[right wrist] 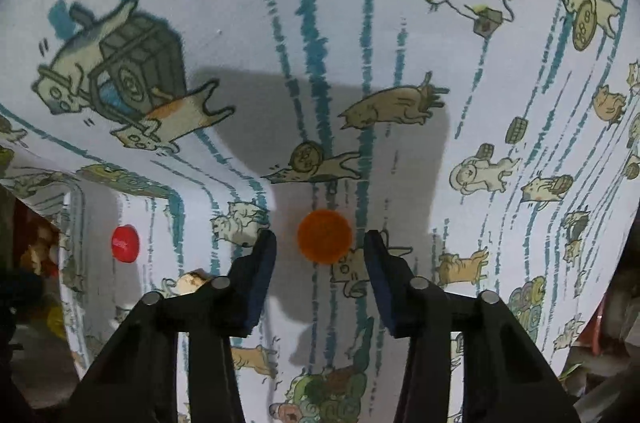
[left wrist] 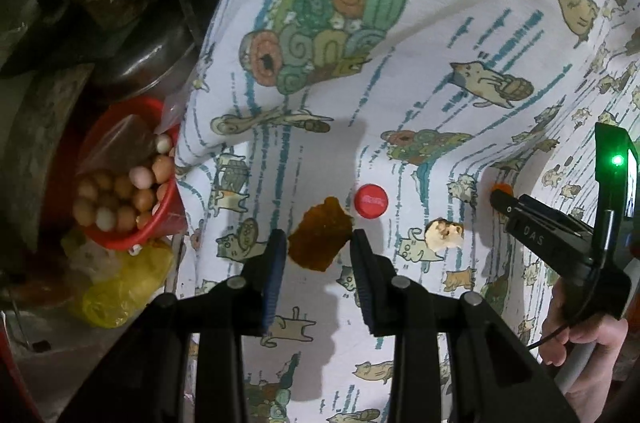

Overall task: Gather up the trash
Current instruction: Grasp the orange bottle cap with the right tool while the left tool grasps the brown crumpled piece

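My left gripper (left wrist: 319, 247) clenched on flat brown crinkled scrap (left wrist: 320, 234), lifted above cat-print white cloth (left wrist: 440, 3). My right gripper (right wrist: 320, 247) released, fingers (right wrist: 262, 263) flanking round orange plastic cap (right wrist: 324, 237) on cloth, not touching. Red bottle cap (left wrist: 371, 201) and pale crumpled scrap (left wrist: 444, 234) lay nearby.

1. A wrapper (left wrist: 320, 233) sits between the left gripper's (left wrist: 319, 238) fingers, above the cloth (left wrist: 440, 3).
2. A bottle cap (left wrist: 371, 201) lies just right of it.
3. A bucket of eggs (left wrist: 120, 183) stands left of the cloth.
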`<state>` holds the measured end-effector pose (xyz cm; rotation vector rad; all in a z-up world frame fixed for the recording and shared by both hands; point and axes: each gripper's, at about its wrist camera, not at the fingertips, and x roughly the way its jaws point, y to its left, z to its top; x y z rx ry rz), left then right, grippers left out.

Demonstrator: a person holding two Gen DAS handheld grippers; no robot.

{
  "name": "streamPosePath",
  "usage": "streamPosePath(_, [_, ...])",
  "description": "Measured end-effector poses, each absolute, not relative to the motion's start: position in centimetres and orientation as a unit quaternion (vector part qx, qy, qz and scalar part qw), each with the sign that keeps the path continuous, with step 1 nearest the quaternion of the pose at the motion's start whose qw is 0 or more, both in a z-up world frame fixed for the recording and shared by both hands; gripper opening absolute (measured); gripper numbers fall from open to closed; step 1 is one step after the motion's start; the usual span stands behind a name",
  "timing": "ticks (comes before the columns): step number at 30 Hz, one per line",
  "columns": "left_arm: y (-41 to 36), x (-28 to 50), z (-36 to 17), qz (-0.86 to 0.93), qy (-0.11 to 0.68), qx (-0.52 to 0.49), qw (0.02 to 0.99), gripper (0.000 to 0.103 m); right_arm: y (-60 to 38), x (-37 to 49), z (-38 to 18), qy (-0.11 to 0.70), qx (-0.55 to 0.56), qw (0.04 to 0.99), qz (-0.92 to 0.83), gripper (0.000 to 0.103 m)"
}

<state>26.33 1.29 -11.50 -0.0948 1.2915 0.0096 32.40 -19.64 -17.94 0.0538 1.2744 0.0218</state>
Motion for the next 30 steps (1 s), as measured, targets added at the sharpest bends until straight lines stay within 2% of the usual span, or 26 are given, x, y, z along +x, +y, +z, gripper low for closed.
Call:
streamPosePath(4, [1.9,26.2,-11.5,0.01,0.598,-0.04,0.801,0.031,-19.3,32.6,-18.7,0.6,0.039,0.799,0.004,0.031])
streamPosePath(12, [2.7,25.8,-11.2,0.014,0.596,-0.04,0.802,0.031,-20.8,31.7,-16.4,0.585,0.066,0.808,0.027,0.03])
streamPosePath(14, [2.7,25.7,-11.0,0.014,0.595,-0.039,0.803,0.031,-21.4,31.3,-15.8,0.586,0.066,0.807,0.032,0.023])
streamPosePath(21, [2.5,25.1,-10.3,0.009,0.588,-0.038,0.808,0.031,-22.5,29.0,-15.3,0.587,0.04,0.807,0.047,0.023])
streamPosePath(22, [2.4,25.0,-10.2,0.009,0.588,-0.038,0.808,0.031,-22.6,28.6,-15.3,0.587,0.037,0.807,0.053,0.024])
streamPosePath(26, [2.4,24.8,-10.0,0.009,0.586,-0.044,0.809,0.031,-23.3,27.7,-15.9,0.58,0.047,0.812,0.036,0.046])
streamPosePath(30, [2.3,24.7,-10.3,0.008,0.589,-0.042,0.807,0.031,-22.9,27.7,-17.5,0.591,0.049,0.805,0.032,0.047])
